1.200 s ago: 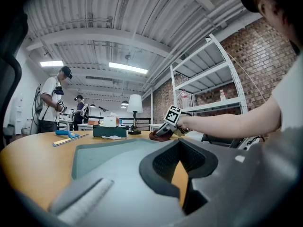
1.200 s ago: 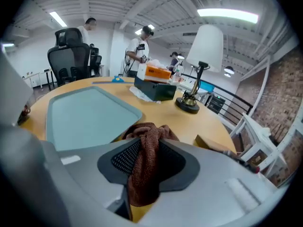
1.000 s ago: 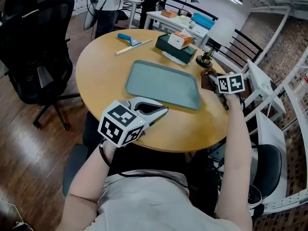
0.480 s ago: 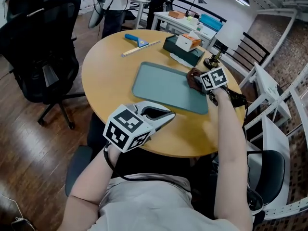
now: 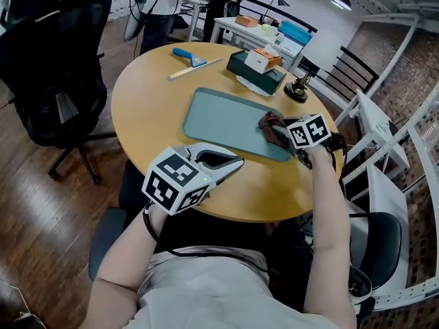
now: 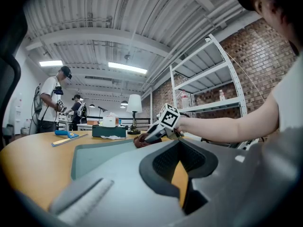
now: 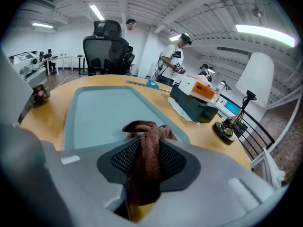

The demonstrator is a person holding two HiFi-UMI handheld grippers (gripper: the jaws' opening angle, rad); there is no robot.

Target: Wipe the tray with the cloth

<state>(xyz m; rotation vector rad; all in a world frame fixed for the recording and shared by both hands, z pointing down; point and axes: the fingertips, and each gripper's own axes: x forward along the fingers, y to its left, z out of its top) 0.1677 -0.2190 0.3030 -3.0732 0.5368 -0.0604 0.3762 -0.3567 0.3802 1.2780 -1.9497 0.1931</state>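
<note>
A teal tray (image 5: pixel 223 118) lies in the middle of the round wooden table (image 5: pixel 147 98). My right gripper (image 5: pixel 280 137) is shut on a bunched brown cloth (image 5: pixel 271 127), which rests on the tray's right end. In the right gripper view the cloth (image 7: pixel 144 129) hangs pinched between the jaws, with the tray (image 7: pixel 102 110) stretching ahead. My left gripper (image 5: pixel 232 162) hovers over the table's near edge, shut with nothing in it. The left gripper view shows the tray (image 6: pixel 94 157), the cloth (image 6: pixel 138 141) and the right gripper (image 6: pixel 152 137) beyond the left gripper (image 6: pixel 179 144).
At the table's far side stand a dark green box (image 5: pixel 255 70) with a white and orange carton (image 5: pixel 263 59) on it, a lamp base (image 5: pixel 297 88), and a blue-handled scraper (image 5: pixel 186 56). A black office chair (image 5: pixel 55 60) is at the left; people (image 5: pixel 156 5) stand behind.
My right gripper has carried the cloth leftwards from the table's right rim onto the tray's right end. The left gripper has stayed in place.
</note>
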